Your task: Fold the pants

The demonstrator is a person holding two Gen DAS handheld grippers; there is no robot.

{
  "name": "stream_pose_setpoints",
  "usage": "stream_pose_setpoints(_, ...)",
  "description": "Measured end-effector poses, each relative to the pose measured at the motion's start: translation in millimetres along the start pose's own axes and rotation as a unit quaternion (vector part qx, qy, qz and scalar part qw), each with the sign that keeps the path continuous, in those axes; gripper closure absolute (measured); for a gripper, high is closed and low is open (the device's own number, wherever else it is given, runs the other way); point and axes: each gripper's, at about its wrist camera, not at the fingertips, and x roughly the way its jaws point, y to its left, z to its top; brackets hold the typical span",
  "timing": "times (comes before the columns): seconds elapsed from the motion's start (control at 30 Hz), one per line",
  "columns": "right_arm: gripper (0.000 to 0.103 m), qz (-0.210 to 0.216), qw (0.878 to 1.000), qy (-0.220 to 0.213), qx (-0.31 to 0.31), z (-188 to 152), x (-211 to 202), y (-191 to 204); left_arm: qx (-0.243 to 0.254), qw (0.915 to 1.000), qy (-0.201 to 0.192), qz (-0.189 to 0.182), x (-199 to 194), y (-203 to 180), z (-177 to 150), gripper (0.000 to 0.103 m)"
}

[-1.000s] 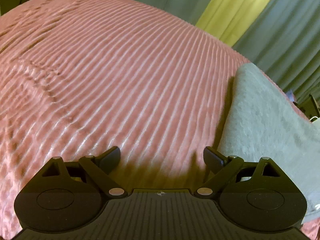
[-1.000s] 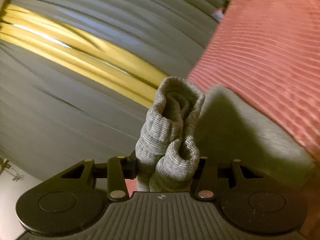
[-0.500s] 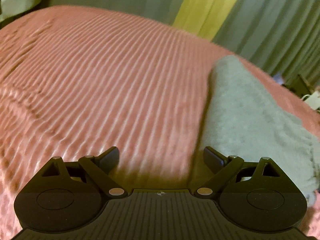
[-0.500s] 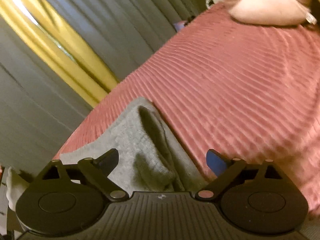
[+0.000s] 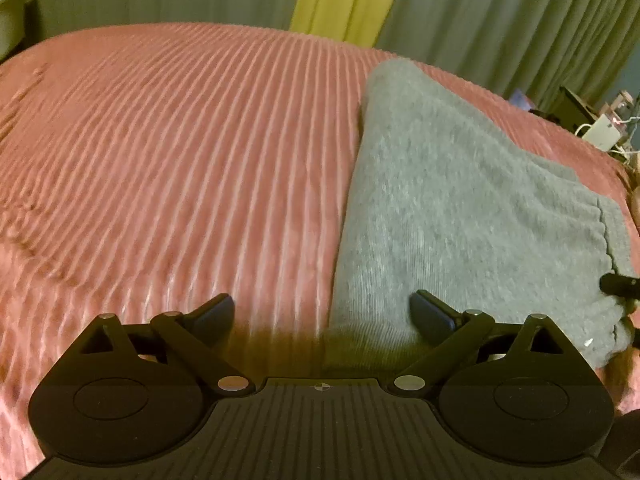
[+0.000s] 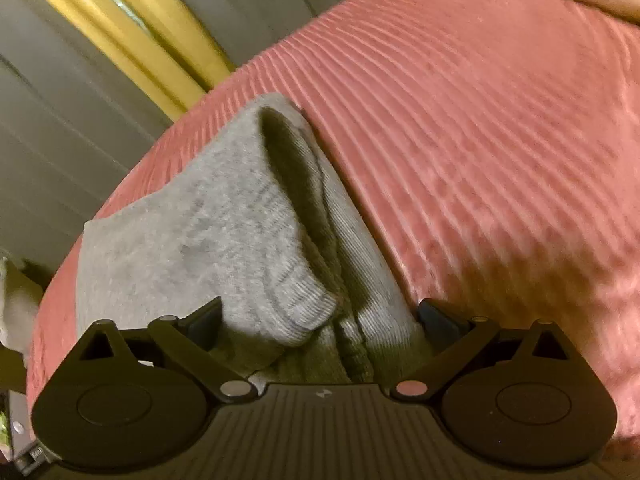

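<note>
Looks pretty far along tbh. Grey pants lying folded over on the pink ribbed bed, off toward the curtain-side edge, with a ribbed cuff flopped on top of the stack right in front of the right claw. Right claw's jaws opening at this moment, already spread wide, cuff and folded layers sitting between them but nothing pinched, so basically let go. Left claw also gaping wide and empty, hovering over the near edge of the pants, one finger above bedspread and the other above grey fabric, not gripping anything. Judging by that: main folds done, bundle laid down, maybe one more fold or a bit of tidying where the cuff sits loose and one dark gap shows between layers. As for brands or writing: nothing readable anywhere, no tag visible on the pants, too blurry in spots to tell more.
</note>
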Motion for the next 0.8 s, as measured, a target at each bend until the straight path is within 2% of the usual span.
stream_pose_setpoints(0.2, 0.004, 0.018, 1.000, -0.004, 0.011, 16.4, 4.9, -4.9, 0.015, 0.9998, 0.002, 0.013, -6.3, -2.0, -3.8, 0.004)
stream_pose_setpoints(0.3, 0.004, 0.033, 0.999, 0.024, -0.017, 19.1, 15.3, -3.8, 0.026, 0.9992, -0.027, 0.017, -12.9, -7.1, 1.8, 0.004)
stream_pose_setpoints(0.4, 0.004, 0.049, 0.997, 0.036, -0.046, 20.2, 27.0, -4.7, 0.023, 0.9982, -0.056, -0.006, -17.5, -9.1, 9.0, 0.004)
stream_pose_setpoints(0.5, 0.004, 0.060, 0.994, 0.043, -0.075, 24.6, 33.7, -2.1, 0.033, 0.9974, -0.061, -0.016, -10.8, -16.2, 20.7, 0.004)
stream_pose_setpoints(0.6, 0.004, 0.075, 0.991, 0.049, -0.104, 29.3, 42.2, 1.6, 0.063, 0.9967, -0.043, -0.027, 9.3, -26.7, 34.6, 0.004)
stream_pose_setpoints(0.67, 0.004, 0.089, 0.988, 0.049, -0.114, 33.4, 47.7, 1.7, 0.067, 0.9967, -0.013, -0.043, 29.9, -29.8, 45.0, 0.004)
stream_pose_setpoints(0.8, 0.004, 0.139, 0.979, 0.058, -0.140, 43.6, 51.6, -0.6, 0.031, 0.9912, 0.040, -0.122, 57.8, -25.6, 55.7, 0.004)
